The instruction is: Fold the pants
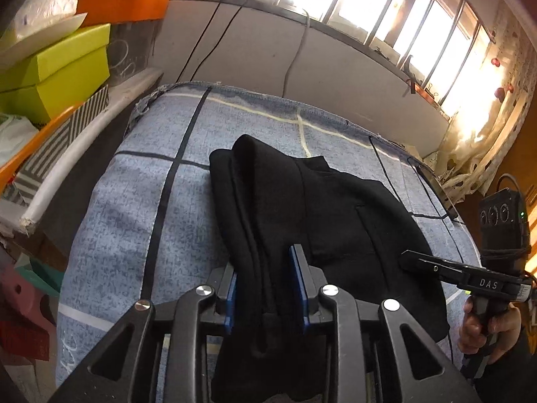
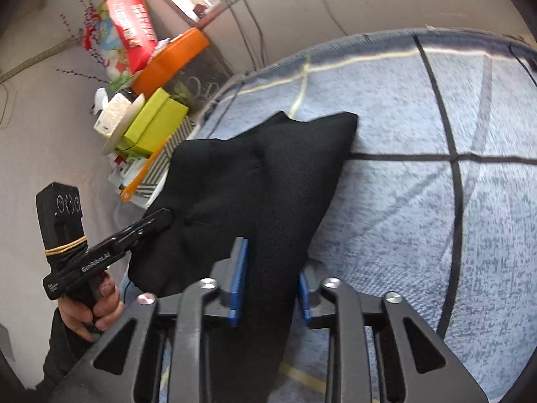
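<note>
both grippers, left point(image 1: 265, 285) and right point(image 2: 270, 282), half closed, pinching pants point(image 1: 302, 208) above bed point(image 1: 134, 184); uneven lift risks slipping, skewed fold.

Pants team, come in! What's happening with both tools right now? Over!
Left tool shut on black pants. Right tool shut on them too. Pants bunched, lifted partly off blue blanket. Nothing in the way.

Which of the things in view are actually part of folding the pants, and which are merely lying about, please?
Part of the job:
black pants
left gripper
right gripper
blue checked bed cover

Just lying about:
lime-green boxes
orange tub
red carton
striped box
</note>
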